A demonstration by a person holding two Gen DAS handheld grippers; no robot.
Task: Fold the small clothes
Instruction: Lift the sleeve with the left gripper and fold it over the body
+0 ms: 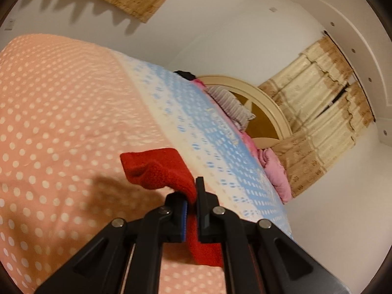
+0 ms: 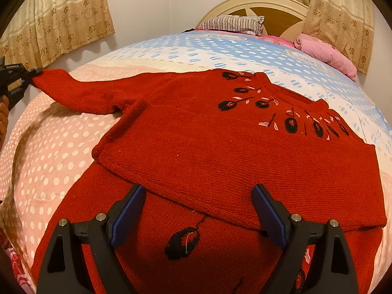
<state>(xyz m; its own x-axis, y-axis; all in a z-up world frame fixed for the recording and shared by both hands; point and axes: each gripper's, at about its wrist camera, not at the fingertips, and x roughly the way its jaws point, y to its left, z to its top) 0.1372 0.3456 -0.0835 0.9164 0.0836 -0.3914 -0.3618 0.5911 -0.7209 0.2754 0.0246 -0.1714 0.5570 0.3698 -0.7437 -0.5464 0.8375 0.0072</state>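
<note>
A red knitted sweater (image 2: pixel 220 152) with black and pink flower embroidery lies on the bed, its lower part folded up over the body. Its left sleeve (image 2: pixel 80 93) stretches out to the left and is lifted off the cover. My left gripper (image 1: pixel 193 196) is shut on the sleeve's cuff (image 1: pixel 159 169); it also shows at the left edge of the right wrist view (image 2: pixel 31 76). My right gripper (image 2: pixel 198 196) is open and empty, just above the sweater's folded lower edge.
The bed cover is pink with white dots (image 2: pixel 49 152) near me and blue and white (image 2: pixel 220 49) farther up. A striped pillow (image 2: pixel 230 23), a pink blanket (image 2: pixel 325 54) and the headboard (image 2: pixel 269 2) lie at the far end. Curtains (image 2: pixel 56 17) hang on the walls.
</note>
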